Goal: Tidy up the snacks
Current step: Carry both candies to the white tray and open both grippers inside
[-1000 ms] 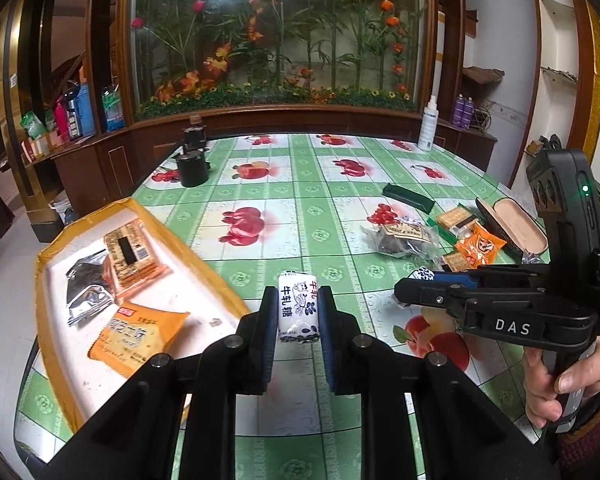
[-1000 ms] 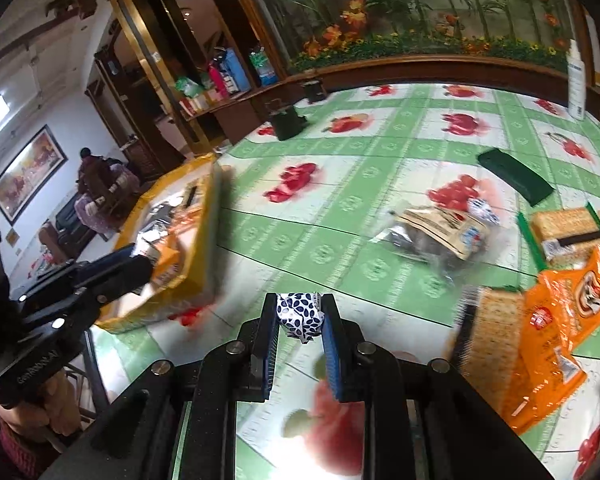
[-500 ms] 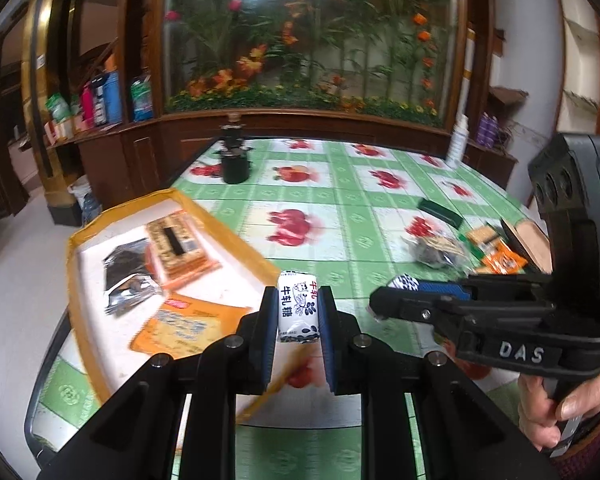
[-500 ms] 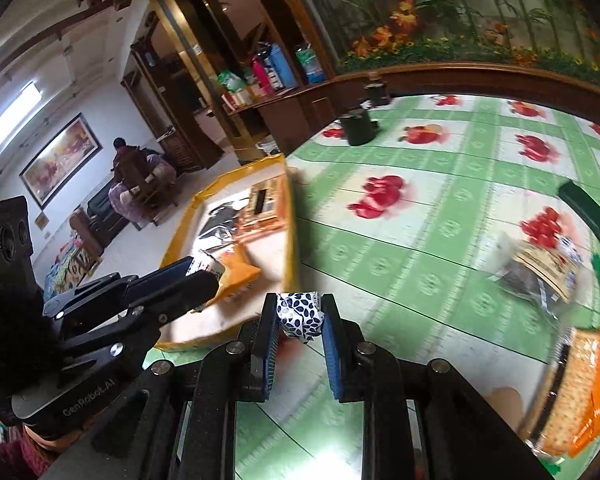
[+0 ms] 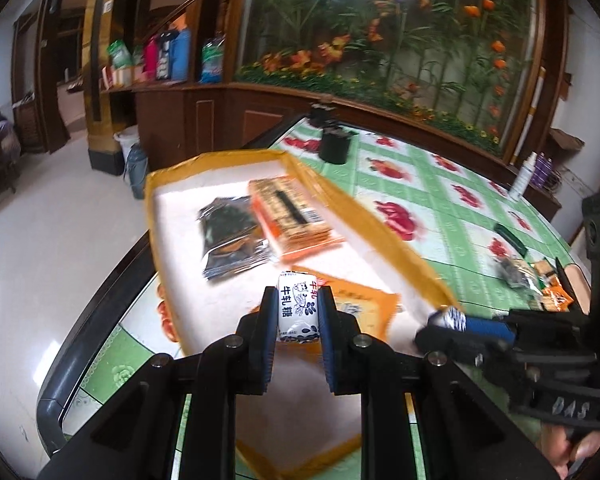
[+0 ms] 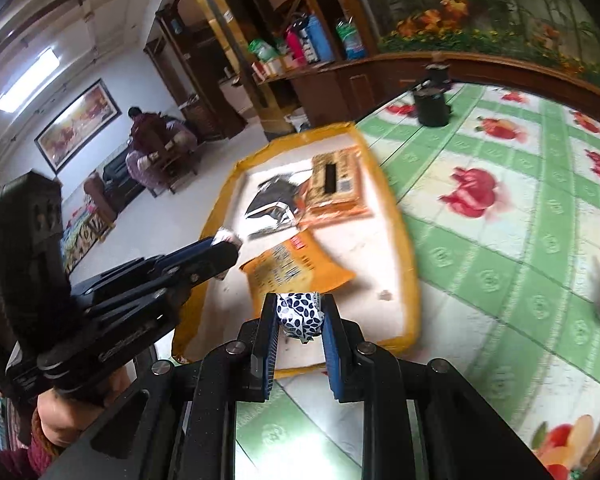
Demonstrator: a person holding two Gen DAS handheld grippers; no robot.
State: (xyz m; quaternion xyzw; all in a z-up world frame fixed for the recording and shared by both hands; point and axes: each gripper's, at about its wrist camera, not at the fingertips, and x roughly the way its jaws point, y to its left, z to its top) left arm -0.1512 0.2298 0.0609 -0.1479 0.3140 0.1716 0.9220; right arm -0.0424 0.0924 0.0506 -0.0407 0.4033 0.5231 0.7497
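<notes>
Motion blur smears the yellow-rimmed tray [image 5: 168,184] on my feeds, so the print on the orange packet [image 6: 296,264] in it is unreadable, and the snack pile [image 5: 532,280] far beyond the tray is probably biscuits. My left gripper [image 5: 299,312] is clamped on a white nougat candy [image 5: 299,306] above the tray's near end. My right gripper [image 6: 299,320] pinches a blue-patterned candy [image 6: 300,314] over the tray's near rim.

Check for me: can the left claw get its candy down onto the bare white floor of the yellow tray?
Probably yes. The left claw, shut on the nougat candy, is over the yellow tray, with bare floor beside the orange packet.
</notes>
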